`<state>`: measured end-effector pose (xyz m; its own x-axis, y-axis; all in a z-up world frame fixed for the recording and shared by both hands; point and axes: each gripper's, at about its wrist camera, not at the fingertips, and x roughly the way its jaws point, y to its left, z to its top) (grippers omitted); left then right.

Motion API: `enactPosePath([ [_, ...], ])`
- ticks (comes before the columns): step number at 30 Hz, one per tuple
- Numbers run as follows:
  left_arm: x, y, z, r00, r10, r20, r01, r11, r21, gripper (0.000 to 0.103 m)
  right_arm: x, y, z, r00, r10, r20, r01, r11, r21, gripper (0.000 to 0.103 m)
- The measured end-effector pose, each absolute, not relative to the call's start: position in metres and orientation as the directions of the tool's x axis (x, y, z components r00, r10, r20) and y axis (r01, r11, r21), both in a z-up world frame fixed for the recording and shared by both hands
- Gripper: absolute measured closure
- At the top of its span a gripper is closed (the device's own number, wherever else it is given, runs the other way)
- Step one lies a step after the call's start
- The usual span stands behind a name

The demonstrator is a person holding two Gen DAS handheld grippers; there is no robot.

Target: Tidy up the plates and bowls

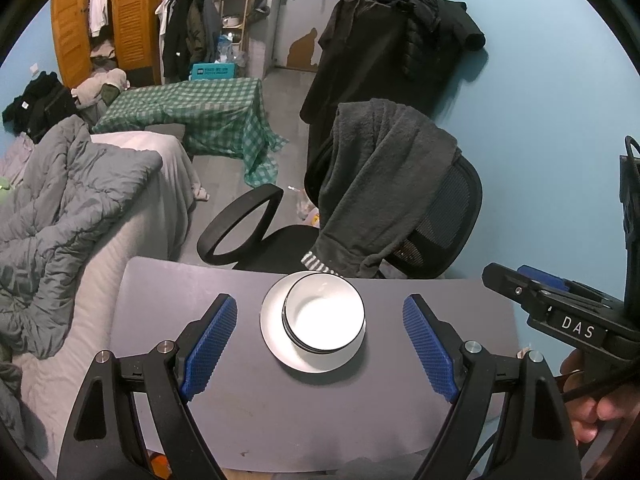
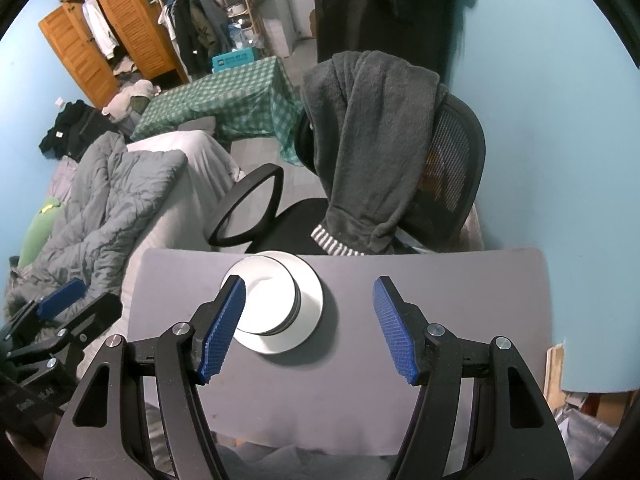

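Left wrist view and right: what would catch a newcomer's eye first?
The white bowl sitting on a white plate at the far middle of the grey table. Both claws, left and right, hang open above the table, holding nothing. Behind stands a black chair draped with a grey garment.

It was a lived-in bedroom: a bed (image 1: 100,208) with a rumpled grey duvet, a wooden wardrobe (image 1: 104,16), coats hanging everywhere.

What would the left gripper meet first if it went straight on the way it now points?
Probably the bowl sitting on the plate: both lie centred between the open left gripper. Depth is unclear, so it might pass over them.
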<state>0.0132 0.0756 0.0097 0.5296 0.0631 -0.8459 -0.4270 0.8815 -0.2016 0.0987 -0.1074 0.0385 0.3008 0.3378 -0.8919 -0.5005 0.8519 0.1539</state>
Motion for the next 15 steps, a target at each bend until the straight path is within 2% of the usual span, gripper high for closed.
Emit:
enactPosePath([
  [15,0.0116,0.0747,0.0055,0.522,0.073,-0.850,-0.436,0.879,-0.192,0.017,0.0935,-0.1059,0.0355,0.297,0.340,-0.892,-0.504,0.849,0.157,0.038],
])
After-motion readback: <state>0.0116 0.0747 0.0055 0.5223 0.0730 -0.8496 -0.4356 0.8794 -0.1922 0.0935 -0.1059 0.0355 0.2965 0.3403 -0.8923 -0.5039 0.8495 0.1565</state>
